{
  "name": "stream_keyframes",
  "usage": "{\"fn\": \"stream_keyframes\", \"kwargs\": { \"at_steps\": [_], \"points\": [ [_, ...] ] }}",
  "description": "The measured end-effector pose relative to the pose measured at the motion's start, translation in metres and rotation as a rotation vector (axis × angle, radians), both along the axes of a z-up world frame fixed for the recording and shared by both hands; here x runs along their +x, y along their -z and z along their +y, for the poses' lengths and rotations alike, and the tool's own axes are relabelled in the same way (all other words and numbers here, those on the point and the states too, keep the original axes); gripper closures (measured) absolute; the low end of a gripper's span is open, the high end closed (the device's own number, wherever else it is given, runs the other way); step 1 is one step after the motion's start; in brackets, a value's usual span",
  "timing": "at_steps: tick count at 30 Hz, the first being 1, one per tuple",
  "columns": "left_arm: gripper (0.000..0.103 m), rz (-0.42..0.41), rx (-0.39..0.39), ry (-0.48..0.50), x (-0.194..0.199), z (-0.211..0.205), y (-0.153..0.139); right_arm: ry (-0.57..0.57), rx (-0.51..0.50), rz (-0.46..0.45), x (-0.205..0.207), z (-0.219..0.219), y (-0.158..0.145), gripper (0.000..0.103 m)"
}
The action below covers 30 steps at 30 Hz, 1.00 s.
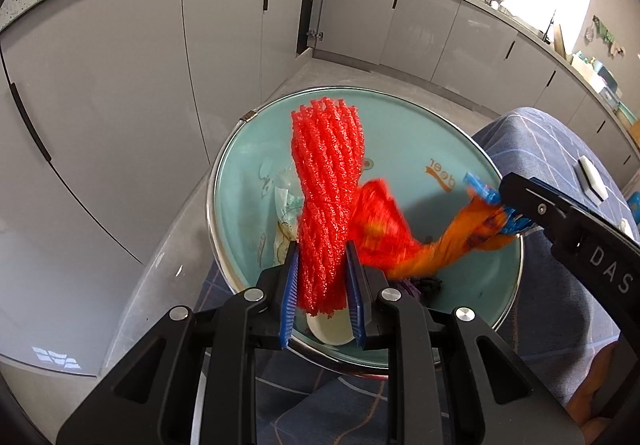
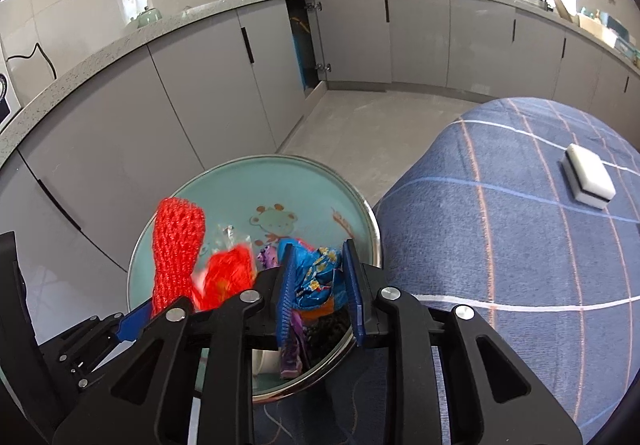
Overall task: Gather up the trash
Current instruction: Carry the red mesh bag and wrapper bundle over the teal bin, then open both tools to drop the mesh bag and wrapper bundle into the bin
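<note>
My left gripper [image 1: 322, 251] is shut on a long red foam net [image 1: 326, 181], which stands upright over the teal round bin [image 1: 211, 197]. From the right, my right gripper [image 1: 490, 205] reaches over the bin's rim. In the right wrist view that gripper [image 2: 318, 251] is shut on a crumpled blue and orange wrapper [image 2: 320, 277] above the bin [image 2: 372, 221]. A blurred red mesh piece [image 1: 378, 217] hangs between the net and the wrapper. Clear plastic, a dark wrapper and a white piece lie inside the bin.
A table with a blue checked cloth [image 2: 500, 225] stands right of the bin, with a white and black sponge block [image 2: 588, 181] on it. Grey cabinets run behind, one door [image 2: 304, 45] ajar. Bare floor [image 2: 360, 125] lies beyond the bin.
</note>
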State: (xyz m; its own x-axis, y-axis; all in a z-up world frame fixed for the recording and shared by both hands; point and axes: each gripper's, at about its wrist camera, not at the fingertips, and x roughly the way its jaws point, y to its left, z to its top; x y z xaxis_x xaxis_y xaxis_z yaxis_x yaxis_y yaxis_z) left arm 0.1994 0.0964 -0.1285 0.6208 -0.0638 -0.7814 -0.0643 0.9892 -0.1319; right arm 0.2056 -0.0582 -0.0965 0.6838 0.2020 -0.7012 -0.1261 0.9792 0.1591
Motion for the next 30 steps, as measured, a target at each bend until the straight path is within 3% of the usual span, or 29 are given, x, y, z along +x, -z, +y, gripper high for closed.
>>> {"fn": "stream_keyframes", "kwargs": {
  "at_steps": [3,9,11,16,22,26,30],
  "points": [
    [0.079,-0.002,0.005,0.007,-0.001,-0.001,0.001,0.003,0.032,-0.008,-0.002,-0.005,-0.004,0.071],
    [0.073,-0.011,0.027,0.033,-0.003,-0.011,0.001,0.035,0.054,-0.054,-0.013,-0.022,-0.021,0.071],
    [0.053,-0.008,0.045,0.034,-0.003,-0.014,0.001,0.047,0.055,-0.064,-0.018,-0.028,-0.024,0.071],
    [0.043,-0.04,0.093,0.033,-0.008,-0.021,-0.009,0.065,0.058,-0.071,-0.027,-0.039,-0.025,0.071],
    [0.007,-0.096,0.126,-0.043,-0.02,-0.02,-0.028,0.086,0.077,-0.08,-0.039,-0.055,-0.03,0.067],
    [0.006,-0.117,0.131,-0.061,-0.025,-0.022,-0.038,0.104,0.091,-0.096,-0.047,-0.067,-0.035,0.064],
    [0.006,-0.123,0.149,-0.065,-0.032,-0.027,-0.044,0.131,0.097,-0.118,-0.059,-0.082,-0.041,0.051]
  ]
}}
